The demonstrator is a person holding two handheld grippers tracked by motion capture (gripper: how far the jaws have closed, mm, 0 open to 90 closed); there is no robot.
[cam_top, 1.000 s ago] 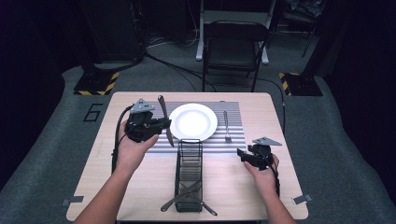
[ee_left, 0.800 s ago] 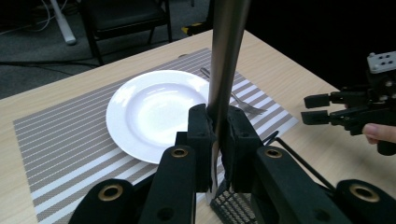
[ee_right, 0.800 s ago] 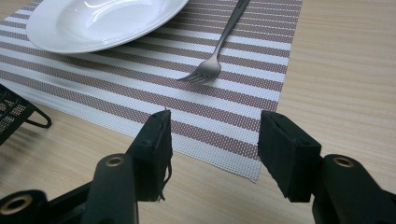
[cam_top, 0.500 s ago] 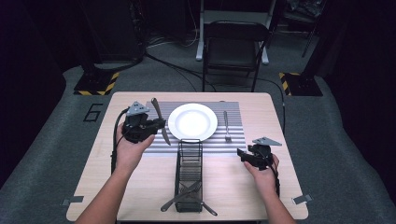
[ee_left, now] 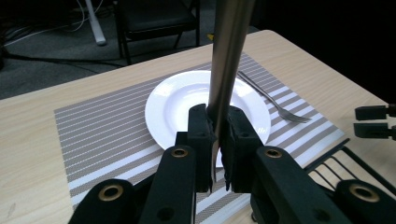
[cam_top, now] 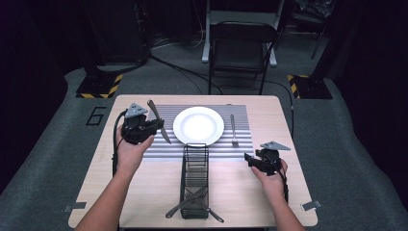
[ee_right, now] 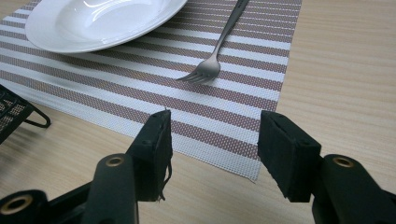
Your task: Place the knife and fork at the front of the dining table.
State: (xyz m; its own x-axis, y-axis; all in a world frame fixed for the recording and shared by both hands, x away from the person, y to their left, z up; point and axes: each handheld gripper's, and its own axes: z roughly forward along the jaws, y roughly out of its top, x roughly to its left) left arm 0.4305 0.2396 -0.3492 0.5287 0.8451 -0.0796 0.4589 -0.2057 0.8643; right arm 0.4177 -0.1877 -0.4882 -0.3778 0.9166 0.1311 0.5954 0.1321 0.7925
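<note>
The left gripper (cam_top: pixel 153 126) is clamped on a long steel table knife (cam_top: pixel 159 121), jaws pinched tight about the blade. Compared with a second ago, this gripper and its knife have shifted leftward and a little lower, away from the round white ceramic plate (cam_top: pixel 198 125) and toward the left part of the grey-and-white striped woven placemat (cam_top: pixel 163 149). The knife is airborne, tilted, not yet touching the mat. Judgement: the work in hand is laying the place setting, and the knife is being brought to its position on the plate's left; lowering and release remain.

The right gripper (cam_top: pixel 250 159) has not moved; it rests on the pale wooden table (cam_top: pixel 284 115) near the mat's right corner, jaws partly spread and empty.

The steel fork (cam_top: pixel 233 130) already lies on the mat right of the plate. The black wire cutlery caddy (cam_top: pixel 195 180) stands at the near centre, with further utensils at its near end.

The left gripper view alone confirms the grip: pads (ee_left: pixel 201 135) press both faces of the knife (ee_left: pixel 229 56). The right gripper view shows the bare gap between its jaws, with the fork tines (ee_right: pixel 201 74) just beyond. The high view alone shows the knife's position over the mat.
</note>
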